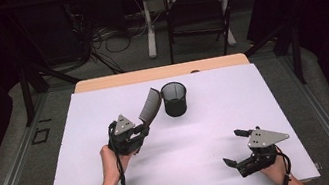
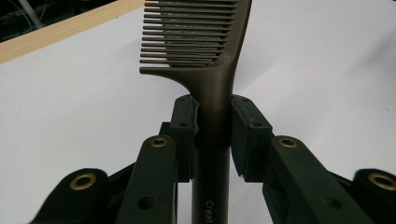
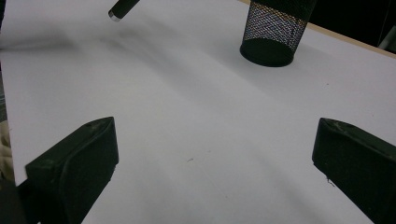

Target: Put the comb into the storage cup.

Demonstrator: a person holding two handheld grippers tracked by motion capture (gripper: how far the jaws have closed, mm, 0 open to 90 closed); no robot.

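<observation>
Pads of the left tool [image 2: 212, 126] press on both sides of the handle of a dark brown plastic comb [image 2: 205, 51], clenched just below where the teeth begin. The handle runs back between the jaws toward the camera, and the toothed head juts out past the tips, its teeth lying level in the left gripper view. From the high view, the left tool [image 1: 144, 129] holds the comb [image 1: 150, 105] off the white tabletop [image 1: 215, 165], with the head slanting up and away from the person. Just beside the comb's head, to its right, a black wire-mesh cup [image 1: 174, 99] stands upright on the tabletop, apart from the comb. Well apart, near the front right corner, the right tool [image 1: 235, 147] is released, jaws spread wide with bare tabletop between them.
</observation>
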